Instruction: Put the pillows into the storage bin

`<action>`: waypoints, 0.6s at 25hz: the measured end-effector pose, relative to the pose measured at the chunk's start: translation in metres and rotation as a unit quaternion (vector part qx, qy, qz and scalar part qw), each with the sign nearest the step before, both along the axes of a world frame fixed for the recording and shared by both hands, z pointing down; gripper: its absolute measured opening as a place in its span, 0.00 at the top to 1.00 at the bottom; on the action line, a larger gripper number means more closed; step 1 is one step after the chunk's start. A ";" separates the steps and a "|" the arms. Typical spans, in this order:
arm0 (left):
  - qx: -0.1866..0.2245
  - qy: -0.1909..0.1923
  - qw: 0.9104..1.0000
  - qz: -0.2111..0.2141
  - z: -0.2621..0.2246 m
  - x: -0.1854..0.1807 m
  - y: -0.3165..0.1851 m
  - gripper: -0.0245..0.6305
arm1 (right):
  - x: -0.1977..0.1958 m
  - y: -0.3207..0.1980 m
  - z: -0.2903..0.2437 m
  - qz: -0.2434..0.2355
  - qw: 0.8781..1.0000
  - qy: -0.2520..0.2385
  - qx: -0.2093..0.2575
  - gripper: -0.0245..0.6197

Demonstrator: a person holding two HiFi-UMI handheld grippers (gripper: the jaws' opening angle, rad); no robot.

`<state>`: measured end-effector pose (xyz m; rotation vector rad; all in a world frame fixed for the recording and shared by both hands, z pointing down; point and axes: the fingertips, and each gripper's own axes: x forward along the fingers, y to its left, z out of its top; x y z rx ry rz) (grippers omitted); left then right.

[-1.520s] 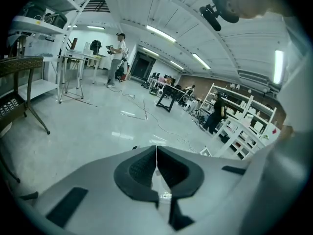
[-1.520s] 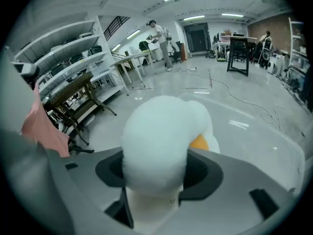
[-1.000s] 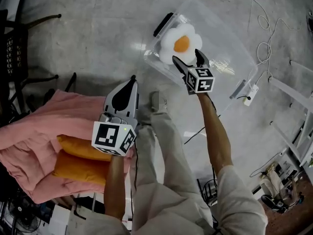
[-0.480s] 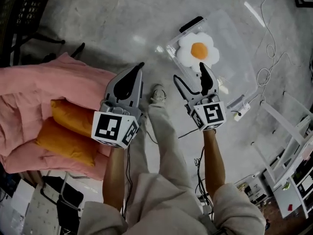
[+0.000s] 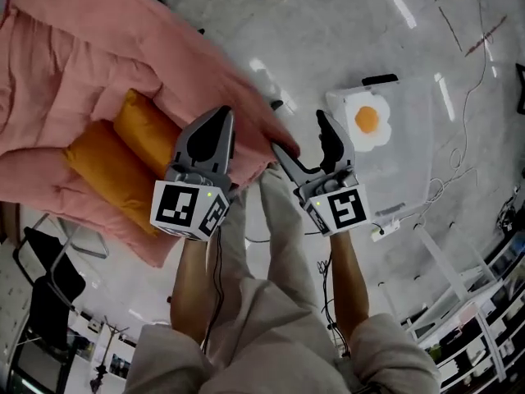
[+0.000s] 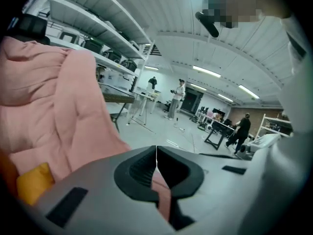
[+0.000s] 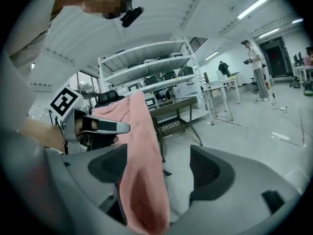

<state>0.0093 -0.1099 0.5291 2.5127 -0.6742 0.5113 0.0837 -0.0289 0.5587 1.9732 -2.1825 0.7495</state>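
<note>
Two orange pillows (image 5: 148, 134) (image 5: 102, 175) lie side by side on a pink blanket (image 5: 74, 56) at the upper left. A white fried-egg pillow (image 5: 367, 121) rests inside the clear storage bin (image 5: 418, 97) on the floor at the right. My left gripper (image 5: 223, 112) hovers shut over the blanket's edge next to the pillows; its tips (image 6: 156, 151) meet with nothing gripped. My right gripper (image 5: 299, 131) is open by the blanket's corner. Its jaws have just been closing, and the pink blanket edge (image 7: 142, 180) hangs in their gap (image 7: 159, 155) without being pinched.
The person's legs (image 5: 275, 220) stand below the grippers. A cable (image 5: 459, 80) trails on the grey floor beyond the bin. White rack frames (image 5: 459, 286) are at the lower right, a black chair (image 5: 49, 273) at the lower left. Shelves (image 7: 146, 77) and distant people (image 6: 176, 99) show behind.
Both grippers have swung away from the bin to the pink blanket. The right gripper left the egg pillow in the bin and now has the blanket's corner in its gap. The left stays shut.
</note>
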 end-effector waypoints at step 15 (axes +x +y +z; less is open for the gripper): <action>0.010 -0.001 0.971 -0.240 -0.019 -0.288 -0.061 0.94 | -0.271 -0.109 -0.009 -0.241 0.970 -0.027 0.003 0.32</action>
